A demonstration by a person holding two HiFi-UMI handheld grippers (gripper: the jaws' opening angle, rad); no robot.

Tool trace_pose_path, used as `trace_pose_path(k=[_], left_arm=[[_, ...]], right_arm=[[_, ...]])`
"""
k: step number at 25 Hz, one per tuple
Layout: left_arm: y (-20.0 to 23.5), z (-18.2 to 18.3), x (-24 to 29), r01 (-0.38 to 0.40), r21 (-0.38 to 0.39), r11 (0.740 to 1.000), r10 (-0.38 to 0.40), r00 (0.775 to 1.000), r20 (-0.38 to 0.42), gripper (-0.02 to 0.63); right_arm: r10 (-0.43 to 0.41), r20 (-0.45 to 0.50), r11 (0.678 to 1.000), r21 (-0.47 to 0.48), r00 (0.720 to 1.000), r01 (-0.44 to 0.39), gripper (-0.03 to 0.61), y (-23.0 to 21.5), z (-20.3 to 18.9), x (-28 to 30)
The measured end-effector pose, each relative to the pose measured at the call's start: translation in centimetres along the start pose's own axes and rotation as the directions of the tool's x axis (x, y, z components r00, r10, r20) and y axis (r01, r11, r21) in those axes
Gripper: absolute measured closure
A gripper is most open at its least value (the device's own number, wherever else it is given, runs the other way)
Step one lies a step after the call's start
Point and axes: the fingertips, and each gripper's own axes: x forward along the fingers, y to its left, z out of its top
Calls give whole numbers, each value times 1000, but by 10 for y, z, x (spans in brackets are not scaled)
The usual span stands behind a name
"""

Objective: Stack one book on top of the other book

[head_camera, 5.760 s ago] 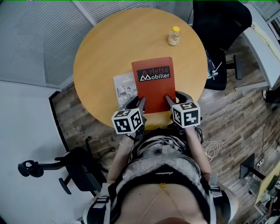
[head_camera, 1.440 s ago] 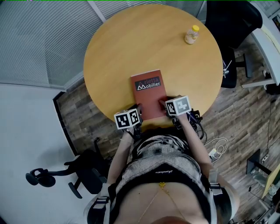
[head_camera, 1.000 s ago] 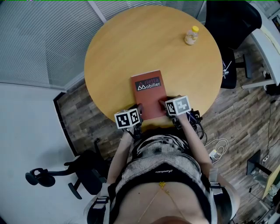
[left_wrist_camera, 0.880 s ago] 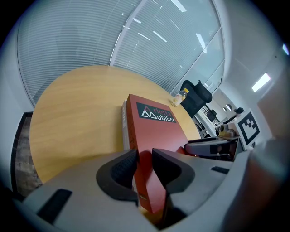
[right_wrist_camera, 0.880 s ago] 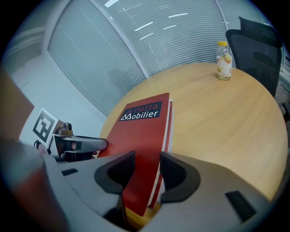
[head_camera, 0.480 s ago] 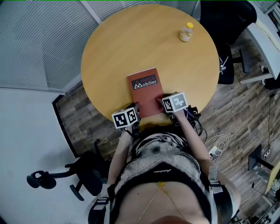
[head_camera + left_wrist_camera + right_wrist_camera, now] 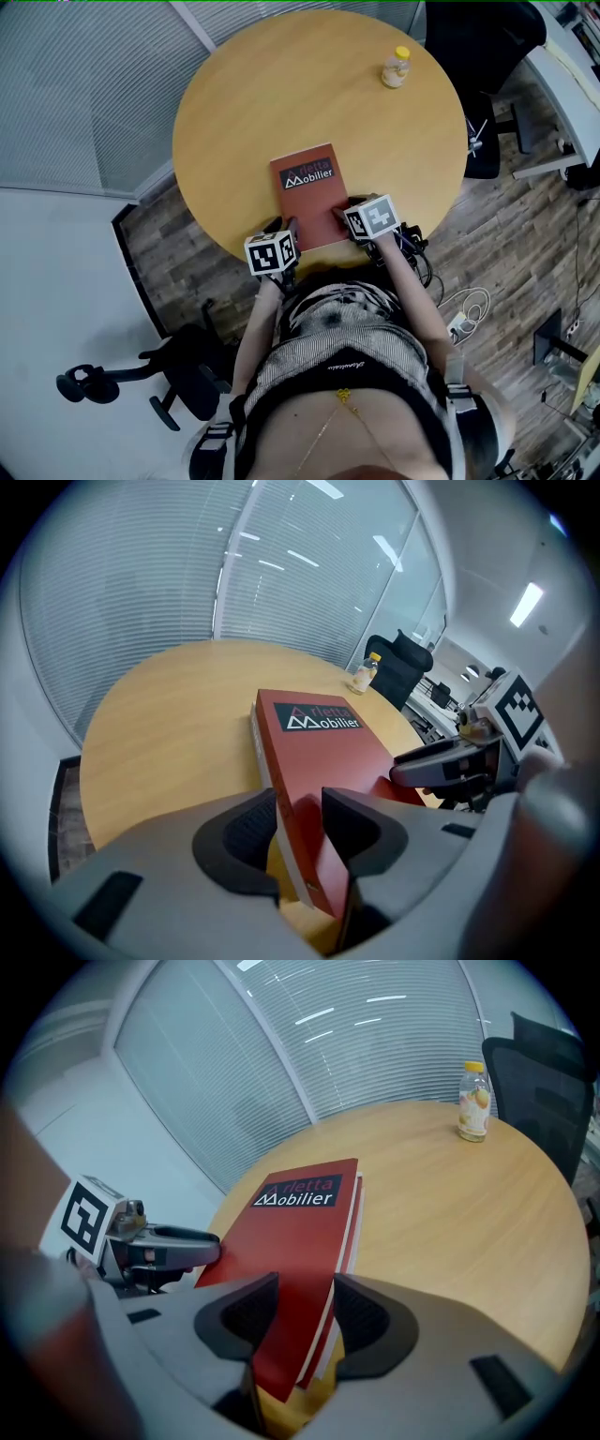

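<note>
A red book [image 7: 305, 187] lies flat near the front edge of the round table [image 7: 281, 94]. It rests on a second book whose white page edges [image 7: 254, 726] show under it. My left gripper [image 7: 291, 228] is at the red book's near left corner. Its jaws have just been opening and are open around that corner [image 7: 300, 822], with a gap at the pads. My right gripper [image 7: 339, 211] is at the near right corner. Its jaws straddle both books' edges [image 7: 305, 1307], and table shows between the books and one pad.
A small yellow-capped bottle [image 7: 397, 67] stands at the table's far right. A black office chair [image 7: 478, 37] is behind the table, and another chair [image 7: 150, 375] stands on the floor at the lower left. Cables lie on the wooden floor at the right.
Since the oldest frame the red book has come to lie over the grey booklet that was at its left. Over the last second both grippers stay at its near corners.
</note>
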Motion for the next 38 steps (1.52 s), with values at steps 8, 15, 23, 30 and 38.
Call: trace_pose_path(k=[8,15,23,30,38], left_arm=[[-5,10,-13,-5,28,1000,4,999,41,460],[-21,25,-28,17,58,998,-22,995,95,532],[-49,35,-35,68,95,993,-80,988,134,568],[-68,32,-37,76,186,980,-101,987,127,592],[-74,25,-43,112,183,977,-137,981,136,594]], right_arm=[[-59,23,996,-65,998,60,402,-5,3,-13],[-53,94,991,-121,994,64,405,5,15,-35],[-12,117,987,-158,993,30,511,21,15,-43],[32,86,962,-273,996,-7,538,40,8,-43],[104,128,912,-408,986,-44,540,74,8,-48]])
